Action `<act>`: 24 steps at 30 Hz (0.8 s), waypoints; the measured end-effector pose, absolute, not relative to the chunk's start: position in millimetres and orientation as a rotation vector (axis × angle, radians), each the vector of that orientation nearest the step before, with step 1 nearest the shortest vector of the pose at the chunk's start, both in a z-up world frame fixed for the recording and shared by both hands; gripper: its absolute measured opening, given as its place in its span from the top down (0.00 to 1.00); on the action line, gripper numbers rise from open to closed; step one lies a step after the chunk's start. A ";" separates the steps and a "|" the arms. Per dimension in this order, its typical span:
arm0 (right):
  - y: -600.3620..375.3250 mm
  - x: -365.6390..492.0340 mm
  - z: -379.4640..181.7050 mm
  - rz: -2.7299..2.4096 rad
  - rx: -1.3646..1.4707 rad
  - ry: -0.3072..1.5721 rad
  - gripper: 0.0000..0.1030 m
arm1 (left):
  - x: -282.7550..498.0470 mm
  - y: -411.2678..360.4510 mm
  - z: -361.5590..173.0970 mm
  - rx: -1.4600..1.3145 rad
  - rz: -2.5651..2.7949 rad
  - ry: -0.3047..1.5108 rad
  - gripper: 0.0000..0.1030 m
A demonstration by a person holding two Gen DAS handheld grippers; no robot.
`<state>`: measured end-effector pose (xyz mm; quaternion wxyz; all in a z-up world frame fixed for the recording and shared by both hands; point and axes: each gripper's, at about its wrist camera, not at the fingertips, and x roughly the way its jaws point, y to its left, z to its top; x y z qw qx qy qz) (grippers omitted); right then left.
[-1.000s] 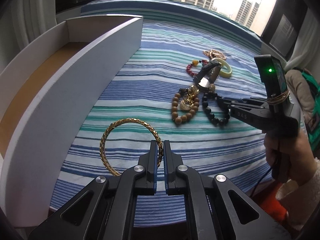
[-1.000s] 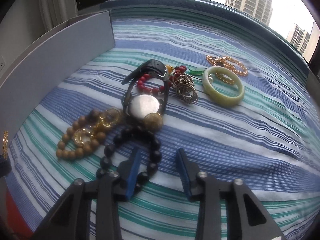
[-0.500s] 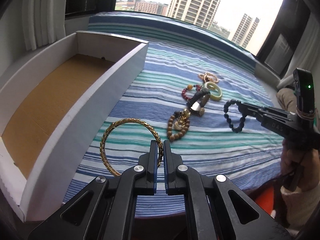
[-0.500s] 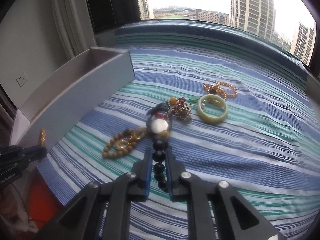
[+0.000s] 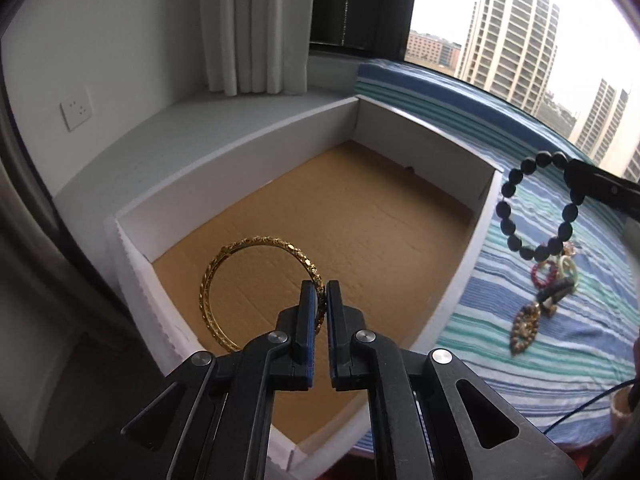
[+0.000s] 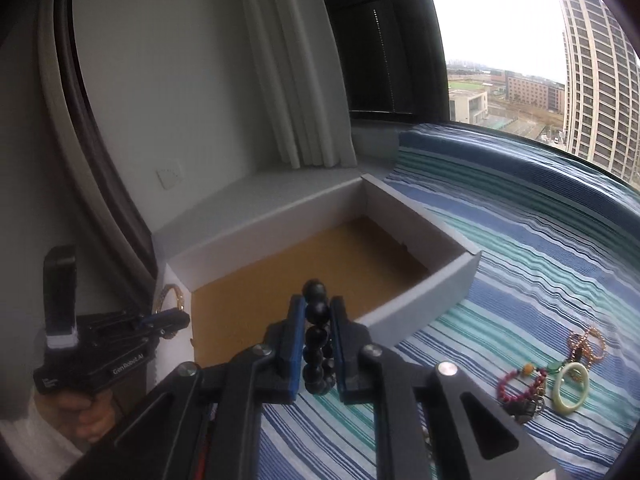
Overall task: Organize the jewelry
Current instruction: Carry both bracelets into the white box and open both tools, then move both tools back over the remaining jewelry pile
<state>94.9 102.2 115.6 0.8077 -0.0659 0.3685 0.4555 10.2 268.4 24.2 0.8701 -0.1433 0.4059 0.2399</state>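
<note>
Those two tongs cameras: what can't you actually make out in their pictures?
- Left view: the lower arc of the gold bangle, hidden behind the left tongs.
- Left view: the right tongs, cut off by the picture's edge.
- Right view: most of the black bead bracelet, seen edge-on between the tongs' pads.
- Both views: the jewelry pile on the striped cloth, too small and blurred to tell the pieces apart.

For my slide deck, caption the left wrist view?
Left hand-held gripper carries a gold bangle over the open box.
</note>
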 end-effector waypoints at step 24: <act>37.6 55.0 53.4 0.649 -0.320 0.699 0.19 | 11.6 176.5 35.1 -0.209 0.256 0.740 0.16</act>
